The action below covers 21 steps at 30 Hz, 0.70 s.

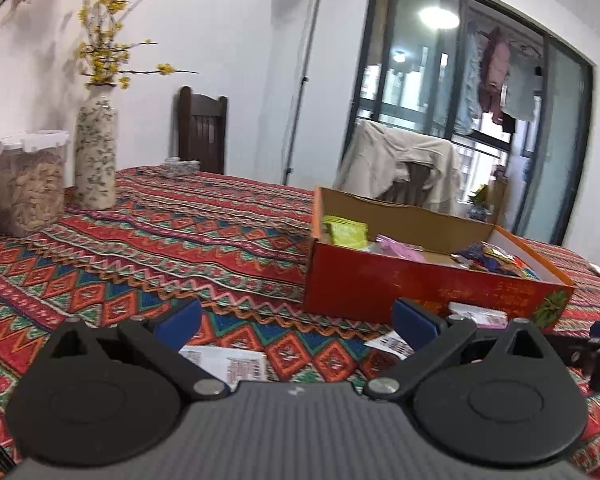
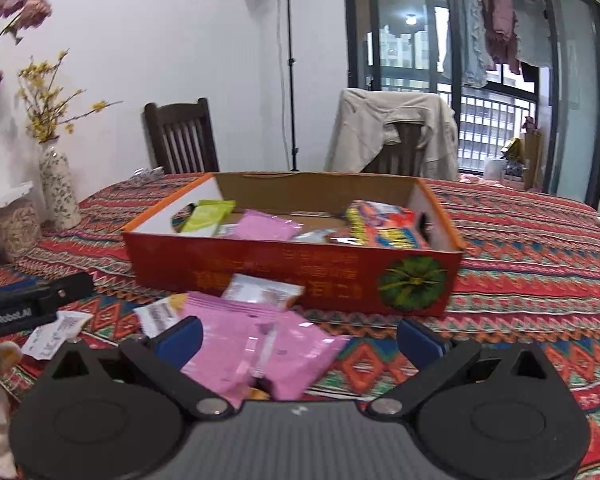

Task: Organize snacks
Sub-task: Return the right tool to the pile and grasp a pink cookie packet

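Note:
An open red cardboard box stands on the patterned tablecloth, holding green, pink and multicoloured snack packets. Loose pink packets and a white packet lie on the cloth in front of the box. My right gripper is open just above the pink packets, nothing held. In the left wrist view the same box sits ahead to the right. My left gripper is open over the cloth, with white packets under and between its fingers.
A floral vase with yellow flowers and a clear jar of snacks stand at the table's left. Two chairs, one draped with a beige jacket, line the far side. The other gripper's body lies left of the packets.

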Tool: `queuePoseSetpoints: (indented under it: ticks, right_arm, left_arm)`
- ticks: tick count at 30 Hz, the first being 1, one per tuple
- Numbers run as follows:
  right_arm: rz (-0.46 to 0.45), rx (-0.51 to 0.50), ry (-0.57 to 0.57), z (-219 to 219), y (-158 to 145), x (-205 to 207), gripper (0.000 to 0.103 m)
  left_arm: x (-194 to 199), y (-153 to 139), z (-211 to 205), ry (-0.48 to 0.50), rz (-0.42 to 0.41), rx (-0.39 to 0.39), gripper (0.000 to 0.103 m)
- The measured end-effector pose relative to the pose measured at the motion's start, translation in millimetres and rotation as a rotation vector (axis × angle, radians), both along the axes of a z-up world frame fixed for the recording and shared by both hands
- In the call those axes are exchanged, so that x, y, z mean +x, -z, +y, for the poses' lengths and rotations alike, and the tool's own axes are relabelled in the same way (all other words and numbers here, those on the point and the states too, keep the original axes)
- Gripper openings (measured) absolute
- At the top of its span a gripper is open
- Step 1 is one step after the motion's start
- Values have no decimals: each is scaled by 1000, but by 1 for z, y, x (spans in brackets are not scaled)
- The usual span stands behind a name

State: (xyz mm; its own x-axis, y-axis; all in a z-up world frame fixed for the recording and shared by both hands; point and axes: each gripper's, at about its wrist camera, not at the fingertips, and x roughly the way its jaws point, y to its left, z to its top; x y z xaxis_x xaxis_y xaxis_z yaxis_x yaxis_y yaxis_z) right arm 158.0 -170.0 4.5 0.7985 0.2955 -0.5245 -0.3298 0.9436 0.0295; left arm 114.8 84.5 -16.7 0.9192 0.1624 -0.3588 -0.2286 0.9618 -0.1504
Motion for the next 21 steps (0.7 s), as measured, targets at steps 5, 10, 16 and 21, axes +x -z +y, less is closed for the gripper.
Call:
queuePoseSetpoints:
  ticks: [5,10,16,21]
  right_arm:
    - [6,-37,5,31,8,4,103]
    - [19,-55,0,51,15,8,102]
    - [29,-98,-14,64,23,8,88]
    - [49,-96,-17,62,26,6,62]
  left_arm:
    - [-2,-1,4,-38,-10,-2,103]
    - [-4,-2,9,-83,-16,-15,103]
    - [-4,-1,12,-79,-14,-32,103]
    - [-4,-1,11,-77,-12,-31,103]
